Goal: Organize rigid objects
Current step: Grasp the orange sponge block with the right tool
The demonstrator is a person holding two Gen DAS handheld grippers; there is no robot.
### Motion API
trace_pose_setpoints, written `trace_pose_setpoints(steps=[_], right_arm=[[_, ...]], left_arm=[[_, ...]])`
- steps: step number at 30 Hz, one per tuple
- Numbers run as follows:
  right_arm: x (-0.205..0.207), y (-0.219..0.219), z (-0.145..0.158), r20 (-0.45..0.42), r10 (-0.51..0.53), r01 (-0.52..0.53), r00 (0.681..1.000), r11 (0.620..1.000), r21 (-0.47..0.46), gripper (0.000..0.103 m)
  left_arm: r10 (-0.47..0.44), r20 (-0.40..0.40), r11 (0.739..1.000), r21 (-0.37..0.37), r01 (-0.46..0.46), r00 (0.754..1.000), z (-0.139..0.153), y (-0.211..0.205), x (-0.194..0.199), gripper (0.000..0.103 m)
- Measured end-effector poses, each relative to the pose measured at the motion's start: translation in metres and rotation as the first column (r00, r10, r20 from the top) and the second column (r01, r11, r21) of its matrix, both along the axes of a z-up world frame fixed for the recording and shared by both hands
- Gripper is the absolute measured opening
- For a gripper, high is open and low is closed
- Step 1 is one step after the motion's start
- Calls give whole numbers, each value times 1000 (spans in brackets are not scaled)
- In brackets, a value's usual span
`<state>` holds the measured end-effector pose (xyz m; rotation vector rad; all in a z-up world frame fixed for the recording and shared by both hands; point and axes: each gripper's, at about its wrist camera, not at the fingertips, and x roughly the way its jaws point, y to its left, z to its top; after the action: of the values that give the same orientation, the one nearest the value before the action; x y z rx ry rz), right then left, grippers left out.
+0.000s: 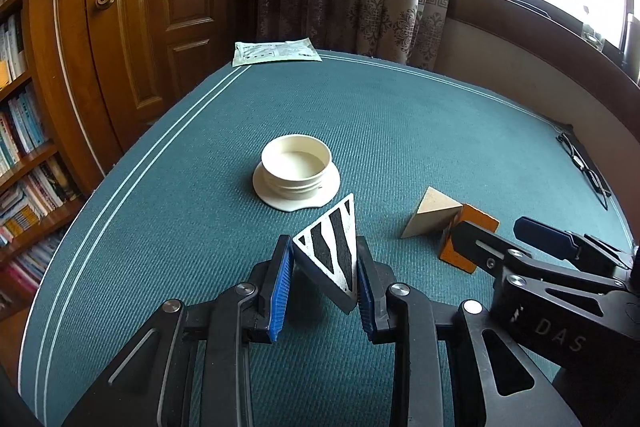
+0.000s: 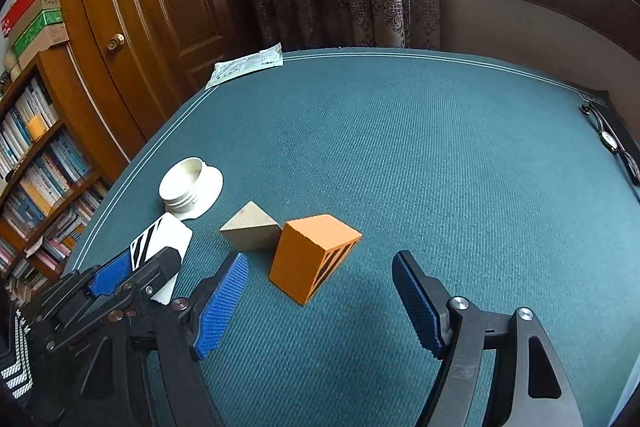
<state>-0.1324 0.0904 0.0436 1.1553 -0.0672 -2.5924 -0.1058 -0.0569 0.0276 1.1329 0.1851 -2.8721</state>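
On the teal tabletop (image 1: pixel 400 131), the left tool (image 1: pixel 324 279) is gripping a white striped wedge (image 1: pixel 332 251) between its blue pads, just short of the white bowl (image 1: pixel 296 167) sitting on its saucer. Right tool (image 2: pixel 320 291) is hovering wide apart, holding nothing, jaws flanking the orange block (image 2: pixel 312 255). Block is touching a beige pyramid (image 2: pixel 250 231). Glasses (image 2: pixel 608 139) lying near the far right edge; paper packet (image 2: pixel 246 67) at the far edge.
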Motion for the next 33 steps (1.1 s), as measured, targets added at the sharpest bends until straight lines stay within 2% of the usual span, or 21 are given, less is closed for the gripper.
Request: trace_pose_setpoints(steps=[1, 6, 14, 22, 33], right_arm=[[-2, -2, -1, -2, 2, -2, 1000, 1000, 6, 75], [-11, -6, -9, 19, 14, -14, 1000, 1000, 26, 56], [-3, 1, -6, -10, -8, 9, 1000, 997, 72, 42], [0, 17, -11, -10, -38, 39, 999, 996, 84, 43], [-15, 4, -11, -16, -8, 9, 1000, 995, 95, 42]], left_arm=[[0, 1, 1000, 3, 0, 1000, 0, 0, 0, 30], [-4, 1, 1000, 4, 4, 1000, 0, -1, 0, 30], [-15, 2, 1000, 11, 15, 1000, 0, 1, 2, 30], [-41, -6, 999, 20, 41, 999, 4, 8, 4, 30], [-54, -3, 998, 24, 54, 999, 3, 10, 4, 30]])
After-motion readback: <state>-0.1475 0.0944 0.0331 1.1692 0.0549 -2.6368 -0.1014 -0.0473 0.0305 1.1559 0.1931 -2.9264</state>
